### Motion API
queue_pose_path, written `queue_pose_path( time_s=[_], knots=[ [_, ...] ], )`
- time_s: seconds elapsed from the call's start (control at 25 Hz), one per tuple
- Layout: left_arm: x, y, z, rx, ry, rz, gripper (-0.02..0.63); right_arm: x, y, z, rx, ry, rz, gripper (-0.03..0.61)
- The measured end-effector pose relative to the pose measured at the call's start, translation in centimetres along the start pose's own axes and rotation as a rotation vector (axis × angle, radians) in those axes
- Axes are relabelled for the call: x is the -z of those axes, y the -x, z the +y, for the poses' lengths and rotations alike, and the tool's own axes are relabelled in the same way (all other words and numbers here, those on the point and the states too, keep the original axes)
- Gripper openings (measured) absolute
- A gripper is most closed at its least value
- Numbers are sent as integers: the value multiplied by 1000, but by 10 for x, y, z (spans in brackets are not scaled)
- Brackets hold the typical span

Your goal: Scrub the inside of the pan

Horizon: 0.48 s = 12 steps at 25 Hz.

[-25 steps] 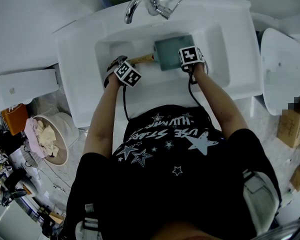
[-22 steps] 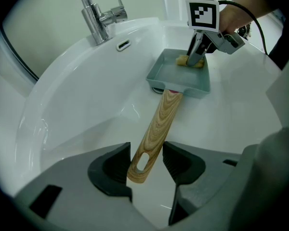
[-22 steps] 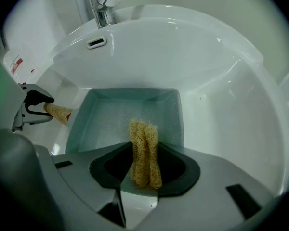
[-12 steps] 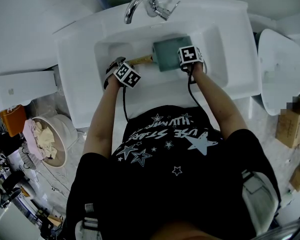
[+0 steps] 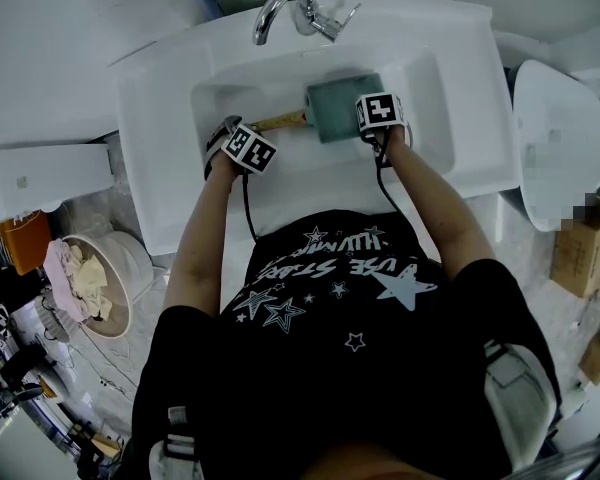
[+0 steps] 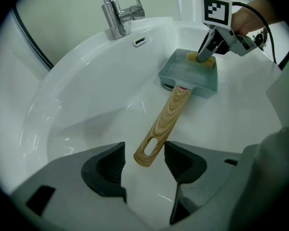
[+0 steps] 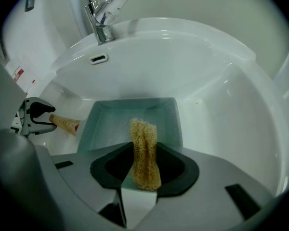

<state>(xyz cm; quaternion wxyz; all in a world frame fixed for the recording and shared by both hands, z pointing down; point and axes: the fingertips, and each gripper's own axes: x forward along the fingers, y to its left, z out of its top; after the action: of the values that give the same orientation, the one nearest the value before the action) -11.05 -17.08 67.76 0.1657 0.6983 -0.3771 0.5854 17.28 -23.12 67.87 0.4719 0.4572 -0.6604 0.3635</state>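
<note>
white sink (image 5: pixel 155 158) under a chrome tap (image 5: pixel 280 3). teal square pan (image 5: pixel 332 108) lies on the basin floor, unshifted since a second ago. change: left gripper (image 6: pixel 143 154) jaws have just been opening. end of the wooden handle (image 6: pixel 166 119) sits between the pads with a clear gap either side, so no hold. judgement: pan is unbraced and may slide under scrubbing. right gripper (image 7: pixel 144 150) is clamped on a yellow scrub sponge (image 7: pixel 143 134), its tip down inside the pan, seemingly on the bottom.
</note>
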Motion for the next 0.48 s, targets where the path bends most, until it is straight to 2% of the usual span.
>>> queue_pose_path(
  time_s=[0.28, 0.48],
  knots=[
    [-4, 13, 1, 1, 32, -47, 239, -5, 15, 7, -9, -1, -44, 147],
    [-12, 35, 9, -16, 83, -143, 240, -15, 34, 18, -70, -27, -148, 146]
  ],
)
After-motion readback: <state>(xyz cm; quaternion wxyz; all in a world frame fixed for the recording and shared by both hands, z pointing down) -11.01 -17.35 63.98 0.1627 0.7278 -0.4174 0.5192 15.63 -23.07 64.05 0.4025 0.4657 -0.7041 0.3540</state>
